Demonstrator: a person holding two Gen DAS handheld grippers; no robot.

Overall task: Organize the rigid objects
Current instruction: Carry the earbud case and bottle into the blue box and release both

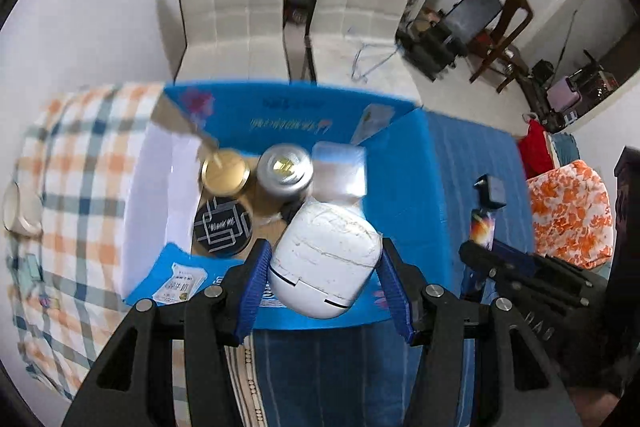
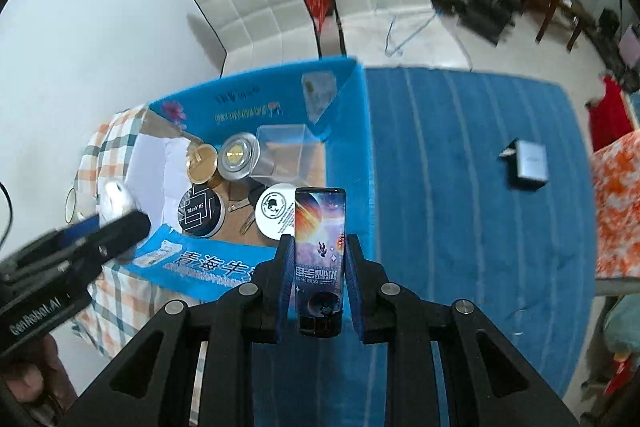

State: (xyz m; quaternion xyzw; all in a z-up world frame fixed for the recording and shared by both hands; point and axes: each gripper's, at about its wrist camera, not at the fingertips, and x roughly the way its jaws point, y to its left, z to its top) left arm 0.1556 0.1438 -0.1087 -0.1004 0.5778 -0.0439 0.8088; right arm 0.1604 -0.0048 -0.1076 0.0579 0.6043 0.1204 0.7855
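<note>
Now left gripper (image 1: 324, 259) fingers pinching white case (image 1: 326, 259) over blue box (image 1: 400, 155), right gripper (image 2: 319, 259) fingers pinching printed pack (image 2: 320, 243), tins (image 2: 200, 211) inside box.

the open box (image 1: 280, 107) is showing bright blue walls and white flaps. the cloth (image 1: 80, 147) beneath it is showing orange, blue and white checks. the case (image 1: 324, 259) is looking white, and the slim pack (image 2: 320, 247) is showing a starry orange-and-purple print.
</note>
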